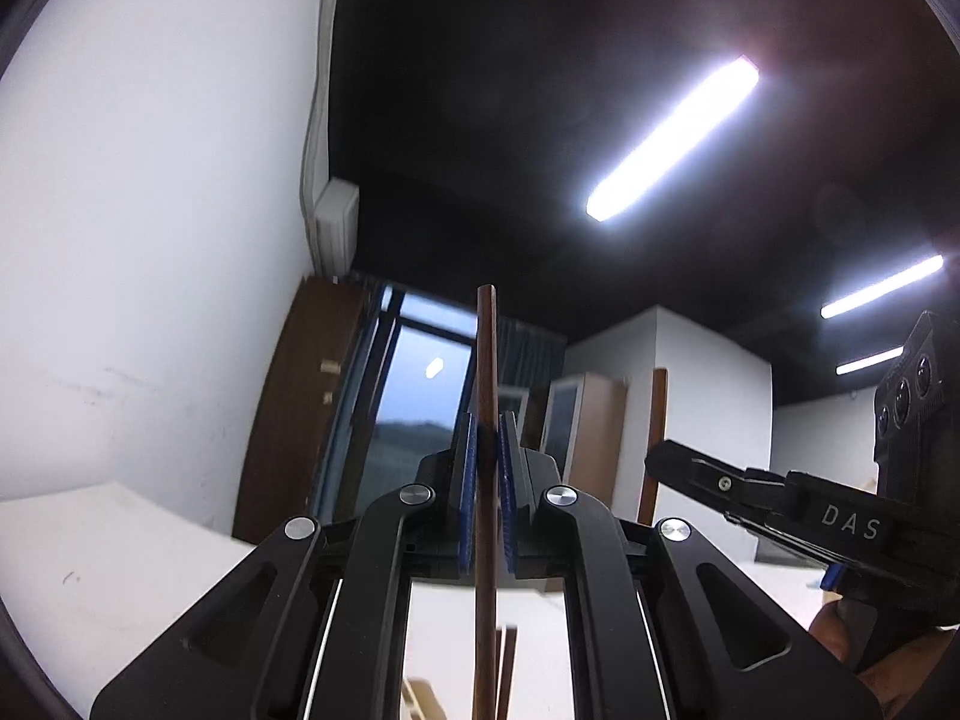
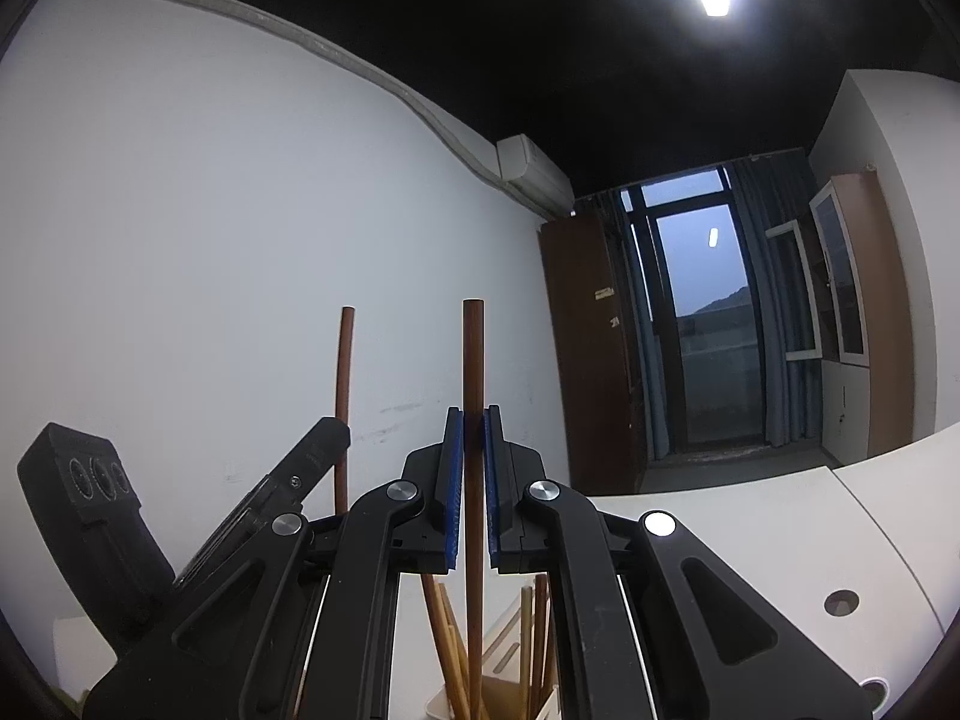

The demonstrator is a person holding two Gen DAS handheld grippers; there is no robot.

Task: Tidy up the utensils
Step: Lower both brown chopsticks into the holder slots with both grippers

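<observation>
Clamping one brown stick (image 1: 486,420) (image 2: 473,420) each — both hand-held grippers (image 1: 487,468) (image 2: 473,468) above the utensil holder (image 2: 498,696).

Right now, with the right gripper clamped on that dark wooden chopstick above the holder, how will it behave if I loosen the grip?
The dark chopstick looks straight and stiff, so probably no flex. The right gripper pinches a round, smooth-looking shaft held upright; it may slide down when loosened. It seems thin and likely light, probably dropping among the sticks in the holder.
</observation>
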